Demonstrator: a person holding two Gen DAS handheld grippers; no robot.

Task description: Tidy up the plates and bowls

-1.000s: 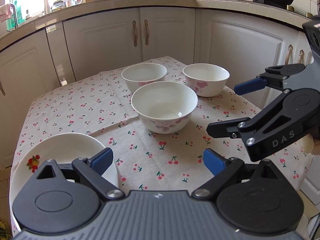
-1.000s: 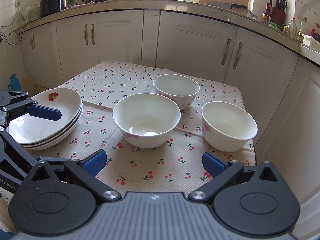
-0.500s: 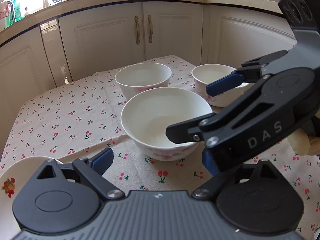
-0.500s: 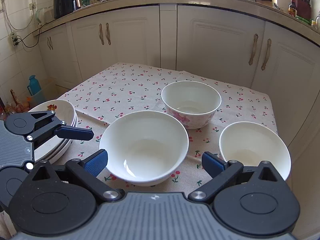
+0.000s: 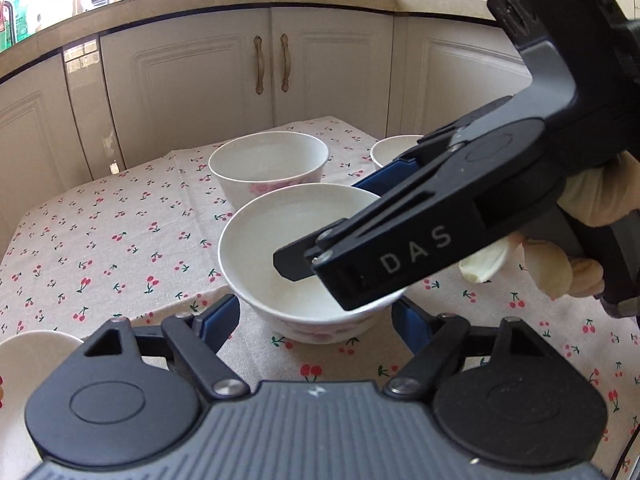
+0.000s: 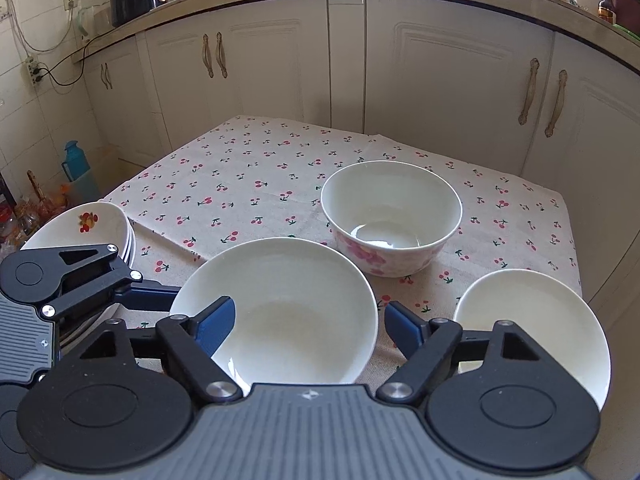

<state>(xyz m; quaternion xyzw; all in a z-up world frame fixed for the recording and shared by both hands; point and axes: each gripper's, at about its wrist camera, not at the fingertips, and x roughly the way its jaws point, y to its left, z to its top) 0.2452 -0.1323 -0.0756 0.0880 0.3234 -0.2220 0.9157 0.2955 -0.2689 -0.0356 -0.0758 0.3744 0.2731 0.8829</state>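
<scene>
On the worktop (image 6: 256,176): cherry-print cloth, three white bowls, stacked plates (image 6: 86,224) at 9 o'clock.
Near bowl (image 6: 280,304): centre, both grippers around it.
Left gripper (image 5: 316,316): jaws half open, just been closing, straddling the bowl's base; contact unclear.
Right gripper (image 6: 308,320): jaws half open, just been closing; one finger inside the bowl, the other outside its rim at 3 o'clock.
Floral bowl (image 6: 390,216): 1 o'clock.
Third bowl (image 6: 532,312): 3 o'clock.
</scene>
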